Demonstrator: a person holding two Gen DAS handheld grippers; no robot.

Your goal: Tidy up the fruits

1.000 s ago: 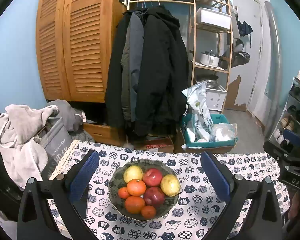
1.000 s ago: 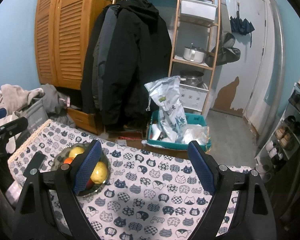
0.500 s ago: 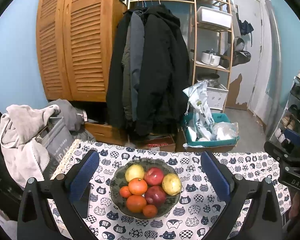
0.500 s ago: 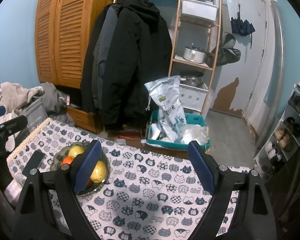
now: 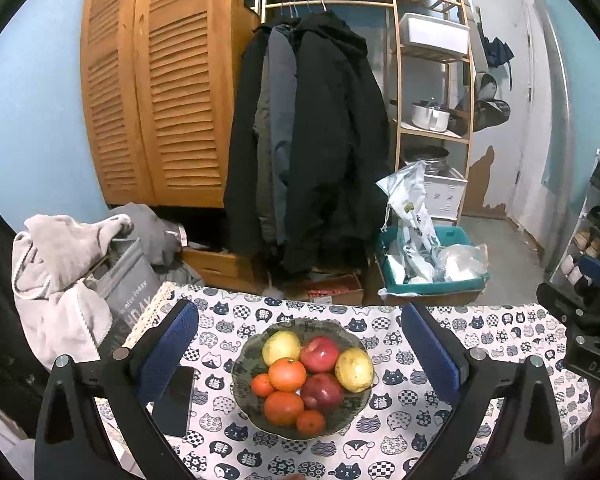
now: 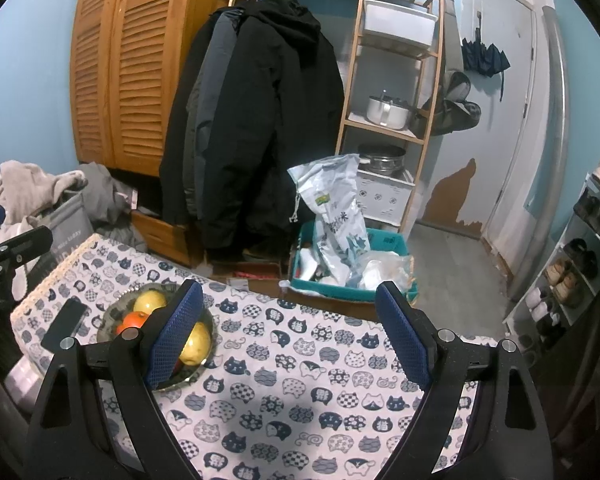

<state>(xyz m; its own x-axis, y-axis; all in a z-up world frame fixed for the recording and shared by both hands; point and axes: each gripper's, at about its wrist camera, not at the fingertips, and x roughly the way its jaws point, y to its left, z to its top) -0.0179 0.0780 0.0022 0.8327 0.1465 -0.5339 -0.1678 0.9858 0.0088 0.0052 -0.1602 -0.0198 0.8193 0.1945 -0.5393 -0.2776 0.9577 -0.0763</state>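
A dark patterned bowl [image 5: 356, 408] sits on the cat-print tablecloth [image 5: 496, 344]. It holds two red apples [image 5: 319, 354], two yellow pears [image 5: 354, 370] and several oranges [image 5: 287, 374]. My left gripper [image 5: 300, 344] is open and empty, its blue pads [image 5: 168, 350] either side of the bowl, held above and back from it. My right gripper [image 6: 290, 332] is open and empty over bare cloth to the right of the bowl [image 6: 112, 316], which its left finger partly hides.
A black phone [image 5: 174, 400] lies on the cloth left of the bowl. A laundry basket with grey clothes [image 5: 72, 264] stands at the table's left end. Beyond the far edge are hanging coats [image 5: 312, 140], a teal crate with bags [image 5: 428, 264] and a shelf rack [image 6: 388, 120].
Both views shifted slightly: the bowl sits a little higher in the left wrist view, and a little nearer in the right wrist view. Both grippers stay open.
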